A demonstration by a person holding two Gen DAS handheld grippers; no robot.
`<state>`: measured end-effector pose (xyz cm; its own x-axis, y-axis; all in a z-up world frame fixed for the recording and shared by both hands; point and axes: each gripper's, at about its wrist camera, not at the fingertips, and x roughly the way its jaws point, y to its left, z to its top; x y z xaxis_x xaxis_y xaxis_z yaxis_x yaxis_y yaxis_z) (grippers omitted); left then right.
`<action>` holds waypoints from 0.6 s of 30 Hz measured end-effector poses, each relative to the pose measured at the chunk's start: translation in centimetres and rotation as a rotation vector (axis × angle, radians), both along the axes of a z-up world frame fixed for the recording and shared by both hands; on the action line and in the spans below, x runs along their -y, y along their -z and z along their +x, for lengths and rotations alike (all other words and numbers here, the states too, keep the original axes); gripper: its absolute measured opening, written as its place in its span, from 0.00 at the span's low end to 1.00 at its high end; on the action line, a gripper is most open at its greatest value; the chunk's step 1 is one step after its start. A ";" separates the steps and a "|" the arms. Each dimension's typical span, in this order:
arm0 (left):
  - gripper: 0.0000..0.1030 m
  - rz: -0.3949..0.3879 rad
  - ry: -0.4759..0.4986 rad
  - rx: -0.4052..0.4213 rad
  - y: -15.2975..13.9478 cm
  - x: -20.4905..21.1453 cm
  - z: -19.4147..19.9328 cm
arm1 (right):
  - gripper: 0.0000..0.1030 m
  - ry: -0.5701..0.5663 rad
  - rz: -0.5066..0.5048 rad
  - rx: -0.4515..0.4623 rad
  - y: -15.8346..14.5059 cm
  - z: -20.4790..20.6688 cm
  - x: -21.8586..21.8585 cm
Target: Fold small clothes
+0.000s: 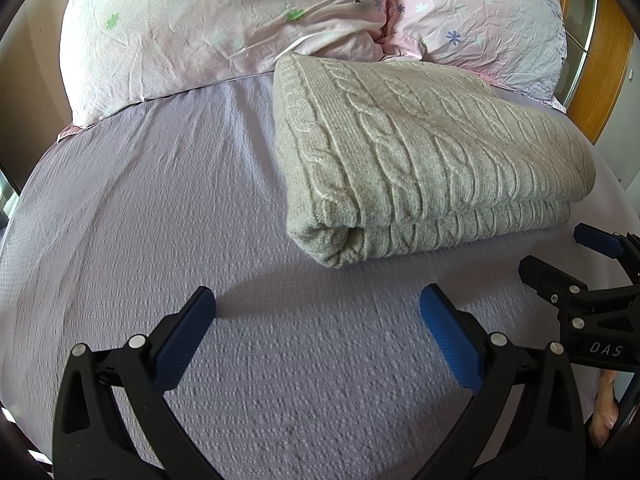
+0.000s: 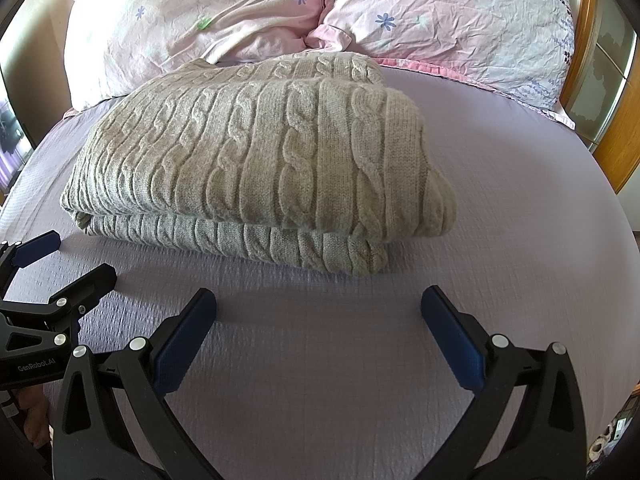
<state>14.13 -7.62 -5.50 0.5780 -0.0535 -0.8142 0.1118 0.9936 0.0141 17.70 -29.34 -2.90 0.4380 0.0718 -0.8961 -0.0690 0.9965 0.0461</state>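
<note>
Currently folded in layers: beige cable-knit sweater (image 2: 256, 160), lying on lavender textured bed sheet (image 2: 520, 208), far edge close against two pink floral pillows (image 2: 460, 12) at head of bed. Wooden frame (image 2: 616, 128) visible at right edge. Left gripper (image 1: 318, 312): jaws wide apart, blue pads (image 1: 450, 334) bare, holding nothing, positioned over sheet just short of sweater's near folded edge. Right gripper (image 2: 318, 312): jaws likewise spread wide, nothing between pads, positioned near sweater's front edge, apart from it. Grippers side by side, each visible in other's view. Legible markings: "DAS" in white on right gripper body, seen from left wrist; "GenRobot.AI" on left gripper body, seen from right wrist.
</note>
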 end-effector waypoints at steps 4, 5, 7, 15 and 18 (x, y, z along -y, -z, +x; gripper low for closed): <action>0.98 0.000 0.000 0.002 -0.1 0.0 -0.1 | 0.99 0.000 0.000 0.000 0.0 0.0 0.0; 0.98 0.000 0.001 0.001 0.0 0.0 0.0 | 0.99 0.000 0.000 0.000 0.0 0.0 0.0; 0.98 0.000 0.001 0.002 -0.1 0.0 0.0 | 0.99 0.000 0.000 0.000 0.0 0.0 0.0; 0.98 0.000 0.001 0.002 0.0 0.0 0.0 | 0.99 -0.001 0.000 0.000 0.0 0.0 0.0; 0.98 0.000 0.001 0.004 -0.1 0.0 0.1 | 0.99 0.000 0.000 0.000 0.0 0.0 0.0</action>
